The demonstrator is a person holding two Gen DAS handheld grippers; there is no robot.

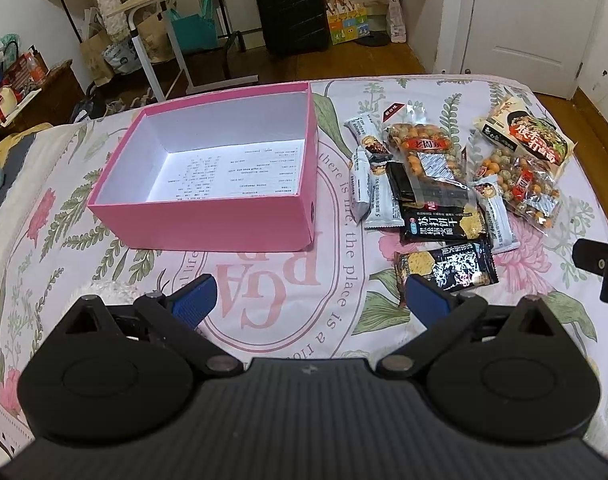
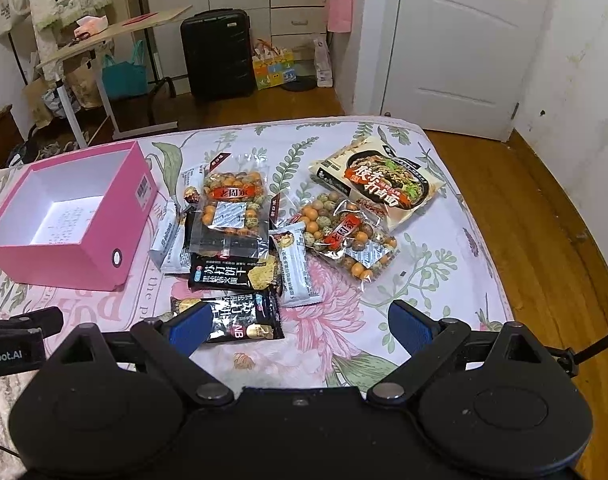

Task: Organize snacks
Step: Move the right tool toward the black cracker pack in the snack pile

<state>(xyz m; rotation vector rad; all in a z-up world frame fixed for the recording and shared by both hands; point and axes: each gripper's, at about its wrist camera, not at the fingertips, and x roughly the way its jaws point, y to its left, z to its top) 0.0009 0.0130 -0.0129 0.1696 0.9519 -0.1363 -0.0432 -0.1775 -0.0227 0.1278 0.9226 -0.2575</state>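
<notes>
An open pink box (image 1: 208, 220) with a white, empty inside stands on the floral bedsheet; it also shows at the left of the right wrist view (image 2: 64, 264). To its right lies a pile of snack packets: black cracker packs (image 1: 443, 220) (image 2: 232, 272), clear bags of coated nuts (image 1: 419, 148) (image 2: 343, 236), white bar wrappers (image 1: 361, 184) and a noodle pack (image 2: 383, 184). My left gripper (image 1: 309, 298) is open and empty above the sheet in front of the box. My right gripper (image 2: 300, 326) is open and empty, just short of the nearest black cracker pack (image 2: 240, 320).
The bed's far edge (image 1: 383, 78) drops to a wooden floor. Beyond stand a black suitcase (image 1: 290, 4), a rolling desk (image 1: 164, 0), bags and a white door (image 2: 463, 40). The right gripper's body shows at the right edge of the left wrist view (image 1: 601, 266).
</notes>
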